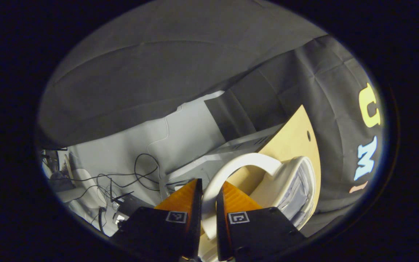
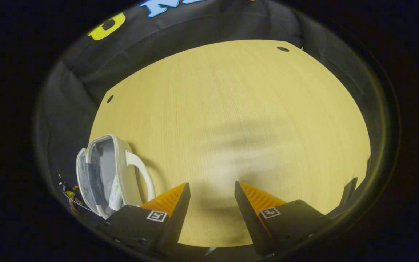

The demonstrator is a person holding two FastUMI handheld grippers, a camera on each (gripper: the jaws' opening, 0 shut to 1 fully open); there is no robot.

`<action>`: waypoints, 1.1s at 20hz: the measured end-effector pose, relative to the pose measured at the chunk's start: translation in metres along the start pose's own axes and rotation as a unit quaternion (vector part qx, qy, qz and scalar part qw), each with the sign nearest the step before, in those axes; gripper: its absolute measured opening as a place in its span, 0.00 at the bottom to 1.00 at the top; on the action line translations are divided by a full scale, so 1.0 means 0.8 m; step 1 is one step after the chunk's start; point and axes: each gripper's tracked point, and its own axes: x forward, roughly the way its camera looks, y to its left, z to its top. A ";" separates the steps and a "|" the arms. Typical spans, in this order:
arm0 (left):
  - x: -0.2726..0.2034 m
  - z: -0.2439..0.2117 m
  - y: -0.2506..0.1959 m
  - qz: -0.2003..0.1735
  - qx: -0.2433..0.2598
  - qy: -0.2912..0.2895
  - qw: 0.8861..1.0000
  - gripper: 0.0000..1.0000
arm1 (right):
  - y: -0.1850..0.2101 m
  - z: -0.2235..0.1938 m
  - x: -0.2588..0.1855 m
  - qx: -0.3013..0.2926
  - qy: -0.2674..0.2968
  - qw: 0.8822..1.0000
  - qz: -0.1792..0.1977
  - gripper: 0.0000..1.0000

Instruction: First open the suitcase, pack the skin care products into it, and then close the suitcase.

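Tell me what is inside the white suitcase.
Through the suitcase's clear side panel something pale shows, perhaps packed items; too blurred to identify. The left gripper is shut on its handle; the interior otherwise stays covered.

One suitcase [image 2: 102, 171] stands on one wooden table [image 2: 231, 120]; it has one curved handle [image 1: 231, 167]. Two grippers are in sight, the left gripper [image 1: 208, 196] and the right gripper [image 2: 211, 191], each with two fingers. Several loose cables [image 1: 129, 178] lie beyond the table, too tangled to count.
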 end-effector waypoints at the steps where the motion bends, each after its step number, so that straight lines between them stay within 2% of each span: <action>1: -0.012 0.002 -0.012 -0.012 0.002 -0.009 1.000 0.31 | 0.000 0.000 0.000 -0.001 -0.002 1.000 0.002 0.76; 2: -0.025 0.007 -0.019 -0.021 0.006 -0.019 1.000 0.27 | 0.000 -0.002 0.000 -0.002 -0.003 1.000 0.005 0.76; 5: -0.068 0.016 -0.044 -0.044 0.019 -0.042 0.998 0.25 | 0.005 -0.005 0.004 0.001 0.001 1.000 0.018 0.76; 8: -0.109 0.016 -0.084 -0.095 0.035 -0.064 0.993 0.25 | 0.015 -0.013 0.010 0.003 0.008 0.999 0.031 0.76; 12: -0.157 0.000 -0.147 -0.186 0.045 -0.064 0.979 0.25 | 0.035 -0.024 0.012 -0.004 0.016 0.999 0.045 0.76; 18: -0.211 -0.033 -0.239 -0.249 0.106 -0.078 0.960 0.25 | 0.048 -0.030 0.007 0.000 0.010 0.999 0.053 0.76; 22: -0.262 -0.076 -0.325 -0.289 0.168 -0.079 0.939 0.24 | 0.041 -0.030 0.011 0.022 0.007 0.998 0.056 0.76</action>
